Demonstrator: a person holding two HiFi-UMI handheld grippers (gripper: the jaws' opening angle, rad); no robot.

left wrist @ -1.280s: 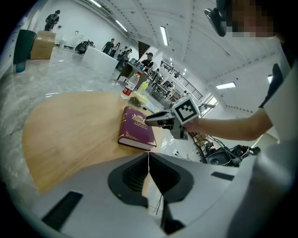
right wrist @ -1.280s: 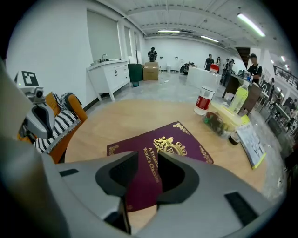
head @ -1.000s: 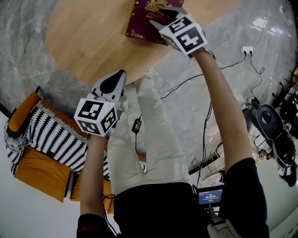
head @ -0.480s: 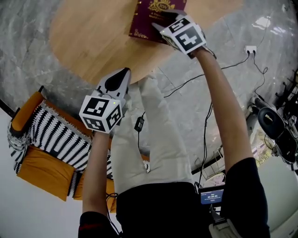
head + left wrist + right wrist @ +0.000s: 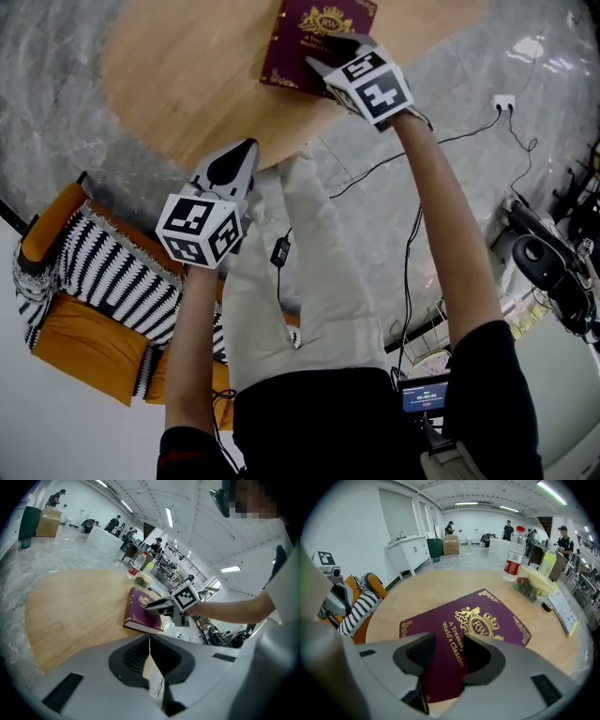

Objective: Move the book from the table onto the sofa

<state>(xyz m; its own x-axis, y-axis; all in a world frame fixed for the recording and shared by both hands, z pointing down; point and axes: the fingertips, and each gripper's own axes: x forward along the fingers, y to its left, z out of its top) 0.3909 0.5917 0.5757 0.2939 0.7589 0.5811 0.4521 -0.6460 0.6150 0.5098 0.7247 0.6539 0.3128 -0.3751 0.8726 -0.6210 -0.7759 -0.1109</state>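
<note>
So, the round wooden table [image 5: 178,84] fills the top of the head view. The orange sofa [image 5: 80,342] with its striped throw [image 5: 112,277] sits at lower left, well apart from the book. The maroon book [image 5: 295,37] (gold crest and lettering on the cover) lies flat on the table at top centre, close to the table's near edge. The right gripper [image 5: 323,54] hovers over the book's near corner, jaws wide apart and just now closing a touch. In the right gripper view the cover shows in the gap between them, pads not pressing on it. The left gripper [image 5: 242,155] hangs mid-frame by the table's edge, jaws fully together with nothing in them.
</note>
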